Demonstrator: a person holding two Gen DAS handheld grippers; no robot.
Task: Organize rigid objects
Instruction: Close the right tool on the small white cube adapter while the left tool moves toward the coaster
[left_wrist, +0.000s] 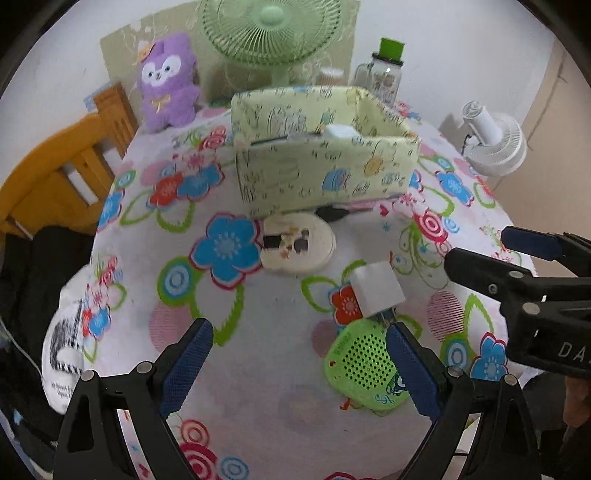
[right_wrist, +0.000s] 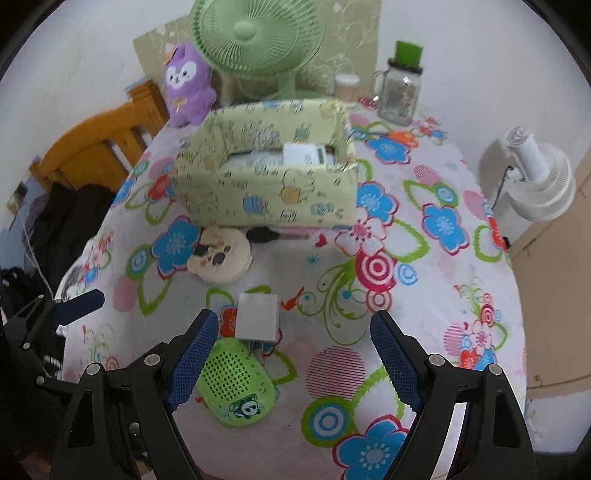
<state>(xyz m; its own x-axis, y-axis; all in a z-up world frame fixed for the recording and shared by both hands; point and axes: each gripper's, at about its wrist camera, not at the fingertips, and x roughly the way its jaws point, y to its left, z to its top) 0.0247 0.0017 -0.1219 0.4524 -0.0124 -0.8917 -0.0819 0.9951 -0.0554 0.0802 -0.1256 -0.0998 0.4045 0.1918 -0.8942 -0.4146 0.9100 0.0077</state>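
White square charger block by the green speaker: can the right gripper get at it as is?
Probably yes. The right gripper is open and empty, and the white square charger block lies just ahead with its top uncovered. The green perforated speaker sits against its near edge, so that side is tight.

Left gripper (left_wrist: 299, 363): pointing steeply downward, jaws gaping wide, gripping nothing.
Right gripper (right_wrist: 295, 356): tilting steeply downward, jaws spread, empty.

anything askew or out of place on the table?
Nothing spilled or broken. The patterned box sits skewed on the tablecloth, its front edge resting over a black-handled item. Nothing else stands out.
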